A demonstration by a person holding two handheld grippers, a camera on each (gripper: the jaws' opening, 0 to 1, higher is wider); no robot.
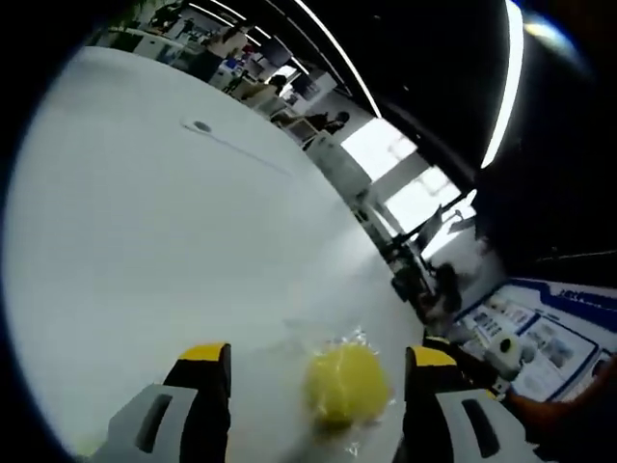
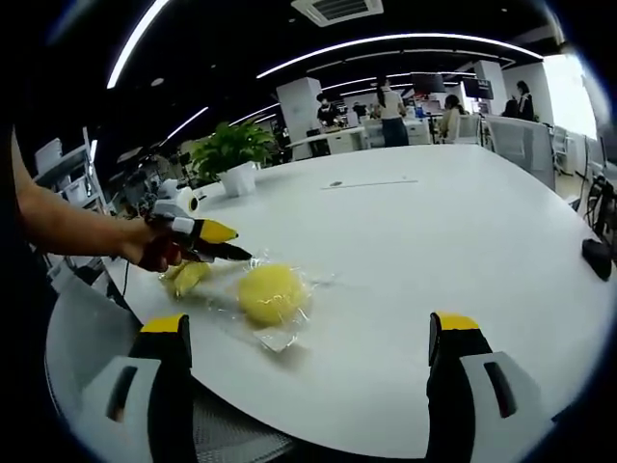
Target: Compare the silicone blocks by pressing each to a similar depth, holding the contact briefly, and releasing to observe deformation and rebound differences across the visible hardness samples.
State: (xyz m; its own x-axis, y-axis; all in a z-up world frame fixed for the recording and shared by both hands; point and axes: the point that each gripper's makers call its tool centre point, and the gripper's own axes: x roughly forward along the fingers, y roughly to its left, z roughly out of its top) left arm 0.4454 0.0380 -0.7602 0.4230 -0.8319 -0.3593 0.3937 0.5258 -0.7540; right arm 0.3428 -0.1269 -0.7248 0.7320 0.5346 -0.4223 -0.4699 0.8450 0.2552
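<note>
**Yellow sample waits between spread jaws, second piece close by**

While the left claw hangs low over the white worktop, its left gripper view shows the two yellow-tipped jaws well apart with nothing between them touching either one. A rounded yellow silicone block lies on the worktop between the jaw lines, nearer the right-hand jaw, inside a crumpled clear wrapper. The jaws seem held wide so the block can be approached without being knocked; no press is under way, as neither jaw meets it. Whether the block is soft or firm cannot be judged from here.

Seen from the right gripper view, the right claw is likewise spread, gripping nothing, and sits back at the near edge of the worktop. The same yellow silicone block rests a little in from that edge, on its clear wrapper. Just beside it, toward the left side of the worktop, lies a second yellow piece, smaller and longer in shape. The left claw, carried by a person's hand, points at the round block from that side, its tips near but apart from it; from here I cannot tell its jaws' spread. That placing suits a coming press by the left claw, with the right one held off as an onlooker. A potted plant stands near the far left edge.
</note>
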